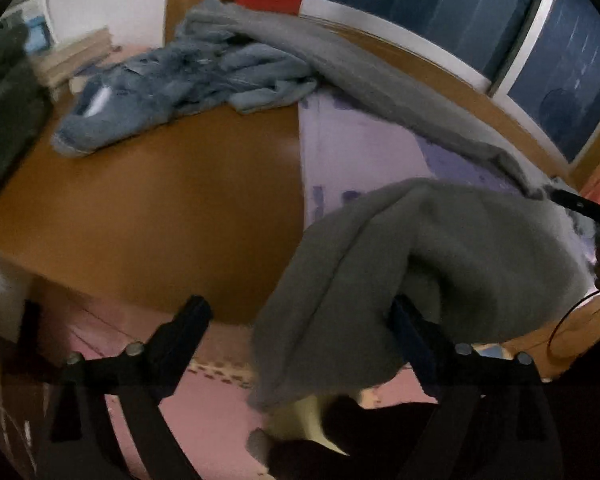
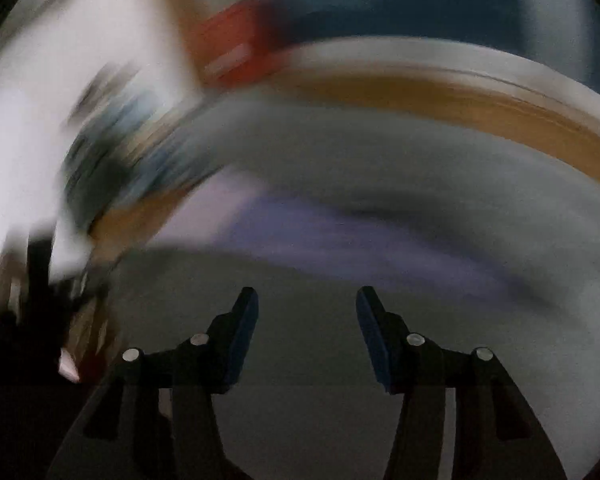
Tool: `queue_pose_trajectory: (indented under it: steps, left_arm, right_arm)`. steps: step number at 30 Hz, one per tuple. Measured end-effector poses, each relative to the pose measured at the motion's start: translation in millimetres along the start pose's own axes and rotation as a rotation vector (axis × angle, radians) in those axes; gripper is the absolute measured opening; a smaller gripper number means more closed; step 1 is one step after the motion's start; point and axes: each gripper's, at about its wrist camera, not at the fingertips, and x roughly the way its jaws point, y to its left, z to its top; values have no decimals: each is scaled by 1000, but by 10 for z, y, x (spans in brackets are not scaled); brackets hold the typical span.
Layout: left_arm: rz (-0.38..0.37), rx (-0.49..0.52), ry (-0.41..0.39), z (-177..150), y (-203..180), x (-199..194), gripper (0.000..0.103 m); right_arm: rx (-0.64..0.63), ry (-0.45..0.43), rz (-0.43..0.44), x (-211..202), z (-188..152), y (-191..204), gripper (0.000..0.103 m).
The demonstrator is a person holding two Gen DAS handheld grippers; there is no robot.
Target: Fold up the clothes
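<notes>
Two garments lie on the brown wooden worktop (image 1: pixel 148 200): a crumpled blue denim piece (image 1: pixel 172 92) at the far side and a soft grey knit garment (image 1: pixel 440 248) stretching from the far edge to the near corner, where it bunches and spills over the edge. The left gripper (image 1: pixel 300 316) has its fingers wide apart, the right one under a fold of grey cloth, nothing pinched. The right gripper (image 2: pixel 306 304), in a badly blurred view, has fingers apart above the grey fabric, holding nothing. The knit looks light, limp and prone to sagging, so it is probably best taken by a hem or corner on each side.
</notes>
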Motion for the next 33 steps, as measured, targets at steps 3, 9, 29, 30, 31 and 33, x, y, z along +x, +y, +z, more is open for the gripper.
queue_pose_trajectory:
  steps: [3, 9, 29, 30, 31, 33]
  left_arm:
    - [-148, -173, 113, -191, 311, 152, 95]
    - [-196, -137, 99, -251, 380, 452, 89]
    - [126, 182, 42, 1113, 360, -642, 4]
    - [109, 153, 79, 1165, 426, -470, 5]
    - [97, 108, 110, 1194, 528, -317, 6]
    - [131, 2, 114, 1259, 699, -140, 14]
  right_arm:
    - [-220, 96, 24, 700, 262, 608, 60]
    - [-408, 161, 50, 1269, 554, 1073, 24]
    - [-181, 23, 86, 1195, 1033, 862, 8]
    - [-160, 39, 69, 1322, 1030, 818, 8]
    - [-138, 55, 52, 1449, 1027, 773, 12]
    - [-95, 77, 12, 1646, 1016, 690, 23]
